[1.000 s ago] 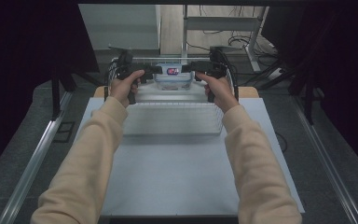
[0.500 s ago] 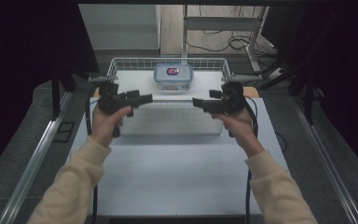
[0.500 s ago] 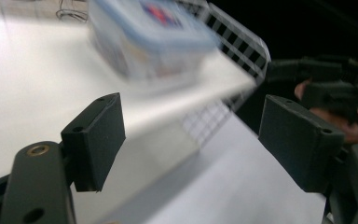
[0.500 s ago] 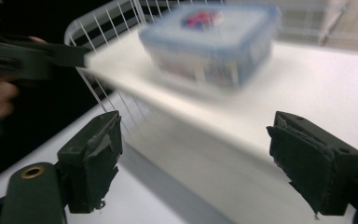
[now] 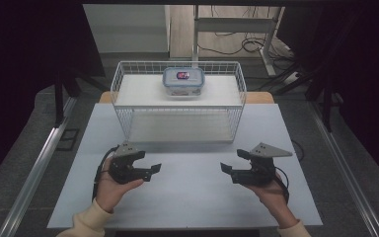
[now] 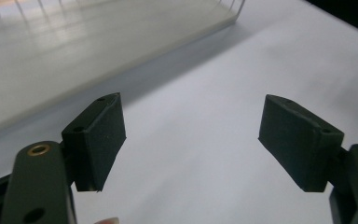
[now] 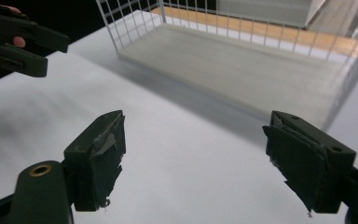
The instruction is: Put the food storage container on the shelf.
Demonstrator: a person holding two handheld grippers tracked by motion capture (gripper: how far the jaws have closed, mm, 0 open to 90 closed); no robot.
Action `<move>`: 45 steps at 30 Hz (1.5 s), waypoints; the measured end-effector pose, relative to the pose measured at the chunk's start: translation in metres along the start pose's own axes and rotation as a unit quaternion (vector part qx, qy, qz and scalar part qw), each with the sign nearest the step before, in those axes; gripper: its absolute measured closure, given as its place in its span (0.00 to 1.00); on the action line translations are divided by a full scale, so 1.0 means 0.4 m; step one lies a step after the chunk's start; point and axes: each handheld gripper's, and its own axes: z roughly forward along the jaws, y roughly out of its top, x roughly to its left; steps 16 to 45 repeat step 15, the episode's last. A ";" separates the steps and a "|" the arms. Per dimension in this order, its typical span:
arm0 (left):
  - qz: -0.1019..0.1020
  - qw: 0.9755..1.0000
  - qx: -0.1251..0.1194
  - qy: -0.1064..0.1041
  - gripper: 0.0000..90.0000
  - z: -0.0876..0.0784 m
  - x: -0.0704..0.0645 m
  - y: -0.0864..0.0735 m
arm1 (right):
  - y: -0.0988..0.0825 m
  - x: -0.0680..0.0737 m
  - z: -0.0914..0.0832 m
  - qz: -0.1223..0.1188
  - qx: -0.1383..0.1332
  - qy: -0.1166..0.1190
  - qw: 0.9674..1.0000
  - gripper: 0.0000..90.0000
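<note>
— Hands first: how are they posed?

— Both come in from the near edge of the pale grey surface (image 5: 187, 197), palms under the tools. The left hand (image 5: 109, 190) cradles the left gripper (image 5: 154, 169) from below, with the fingers aimed toward the middle of the surface. The right hand (image 5: 272, 195) mirrors it, holding the right gripper (image 5: 225, 168) so that it points back at the left one. The two grippers face each other, well apart.

— Fingers?

— In the left gripper view the two black fingers (image 6: 98, 140) stand wide apart with only bare surface between them. The right gripper's fingers (image 7: 95, 158) are also spread and hold nothing, though they have just been closing a little. The right gripper view also catches the left gripper (image 7: 37, 51) farther off, at the upper left.

— And the box?

— The clear plastic food container with a blue-rimmed lid (image 5: 183, 81) sits on the top shelf of the white wire rack (image 5: 128, 128), at the far side of the surface, well away from both grippers. The rack's lower shelf (image 7: 242, 70) lies just ahead of the fingers.
</note>
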 end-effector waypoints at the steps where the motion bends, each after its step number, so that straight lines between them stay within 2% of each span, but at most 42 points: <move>1: -0.002 1.000 0.005 0.000 0.25 0.005 -0.001 -0.005 | -0.016 -0.004 0.003 0.006 0.000 0.001 1.000 0.24; 3: 0.003 1.000 0.008 0.004 0.25 0.011 -0.003 -0.012 | -0.040 -0.012 0.009 0.004 0.019 0.002 1.000 0.24; 4: 0.004 1.000 0.009 0.005 0.25 0.013 -0.003 -0.014 | -0.051 -0.015 0.008 0.002 0.019 -0.007 1.000 0.24; 7: 0.000 1.000 0.005 0.008 0.25 0.012 0.000 -0.017 | -0.073 -0.029 0.005 0.015 0.022 -0.006 1.000 0.24; 9: 0.000 1.000 0.006 0.009 0.25 0.013 0.002 -0.017 | -0.079 -0.035 0.004 0.016 0.019 -0.013 1.000 0.24; 13: 0.008 1.000 0.006 0.014 0.24 0.012 -0.001 -0.020 | -0.078 -0.037 -0.001 0.018 0.008 -0.015 1.000 0.24; 15: 0.013 1.000 0.008 0.024 0.23 0.012 -0.001 -0.024 | -0.078 -0.035 -0.001 0.015 0.004 -0.017 1.000 0.23; 45: 0.013 1.000 0.008 0.024 0.23 0.012 -0.001 -0.024 | -0.078 -0.035 -0.001 0.015 0.004 -0.017 1.000 0.23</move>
